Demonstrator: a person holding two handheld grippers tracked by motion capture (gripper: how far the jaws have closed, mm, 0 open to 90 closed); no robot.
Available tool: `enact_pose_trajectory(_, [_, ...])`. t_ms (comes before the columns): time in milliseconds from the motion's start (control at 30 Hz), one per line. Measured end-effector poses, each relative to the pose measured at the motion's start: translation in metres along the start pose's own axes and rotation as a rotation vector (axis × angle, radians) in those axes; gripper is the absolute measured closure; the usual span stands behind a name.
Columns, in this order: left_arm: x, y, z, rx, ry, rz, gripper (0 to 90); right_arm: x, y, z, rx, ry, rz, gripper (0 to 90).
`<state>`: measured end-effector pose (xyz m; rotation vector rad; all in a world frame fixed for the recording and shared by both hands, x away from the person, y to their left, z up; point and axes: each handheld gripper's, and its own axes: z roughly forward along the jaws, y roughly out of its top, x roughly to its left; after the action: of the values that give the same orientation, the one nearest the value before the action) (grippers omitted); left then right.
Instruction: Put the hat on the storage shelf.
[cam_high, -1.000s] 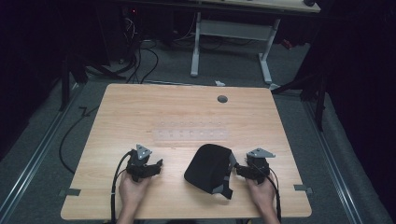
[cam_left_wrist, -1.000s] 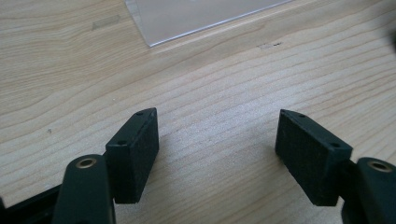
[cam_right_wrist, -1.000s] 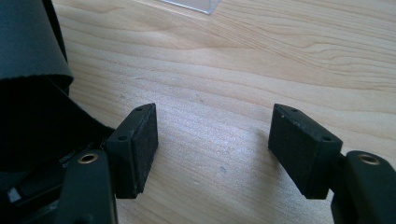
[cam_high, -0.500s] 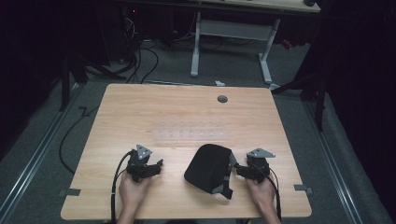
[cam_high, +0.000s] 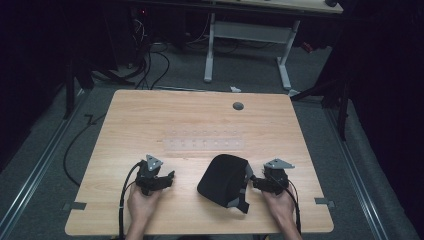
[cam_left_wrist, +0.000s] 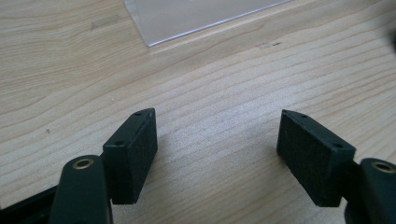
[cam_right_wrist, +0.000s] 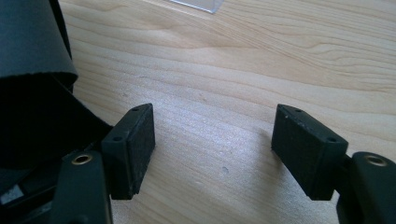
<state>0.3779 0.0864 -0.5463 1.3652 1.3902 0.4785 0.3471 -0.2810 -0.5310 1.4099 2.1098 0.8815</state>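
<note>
Lying on the near half of the wooden table (cam_high: 150, 125), a black fabric cap-like thing (cam_high: 225, 177) sits between the two hand-held grippers, much closer to the right one. The right gripper (cam_high: 256, 183) rests low on the table just beside the black thing's right edge, its jaw tips pointing toward the fabric and close against it; whether they touch it the high view does not settle. In the right gripper view the jaws (cam_right_wrist: 212, 154) stand wide apart with only bare wood between the pads, and the dark fabric (cam_right_wrist: 32, 84) bulges just outside one jaw, at the left of that view, so nothing is grasped. The left gripper (cam_high: 167, 179) rests on the table well apart from the black thing, its tips turned toward it. In the left gripper view its jaws (cam_left_wrist: 217, 156) are likewise spread wide over bare wood, holding nothing. A clear flat strip (cam_high: 204, 145) lies on the table beyond both grippers, nearer the middle, and a small grey round cap (cam_high: 238, 106) sits near the far edge.
</note>
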Motion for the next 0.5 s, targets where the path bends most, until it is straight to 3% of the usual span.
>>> enact_pose_trajectory(200, [0.000, 0.000, 0.000, 0.001, 0.000, 0.000, 29.1, -0.002, 0.000, -0.002, -0.001, -0.002, 0.029, 35.9])
enact_pose_trajectory(500, [0.000, 0.000, 0.000, 0.001, 0.000, 0.001, 29.1, -0.007, -0.002, -0.016, -0.066, 0.001, 0.069, 41.6])
